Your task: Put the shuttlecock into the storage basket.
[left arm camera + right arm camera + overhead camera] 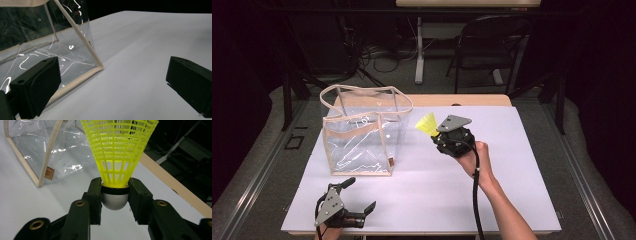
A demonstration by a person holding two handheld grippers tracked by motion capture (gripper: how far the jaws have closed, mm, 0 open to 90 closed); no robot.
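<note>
One yellow shuttlecock (117,152) pinched at its cap in the right gripper (115,195), one clear bag (362,132) standing, left gripper (352,200) spread wide, empty.

A white table (512,165) with a pale wooden far edge carries a clear plastic bag (362,135) with beige trim, standing upright on its left half.

The left gripper (112,87) has its two black jaws spread wide above the white table (150,37). A clear bag (45,42) with cream trim stands on the table; its near bottom corner sits just beyond the left-hand jaw, which overlaps the bag's lower edge.
</note>
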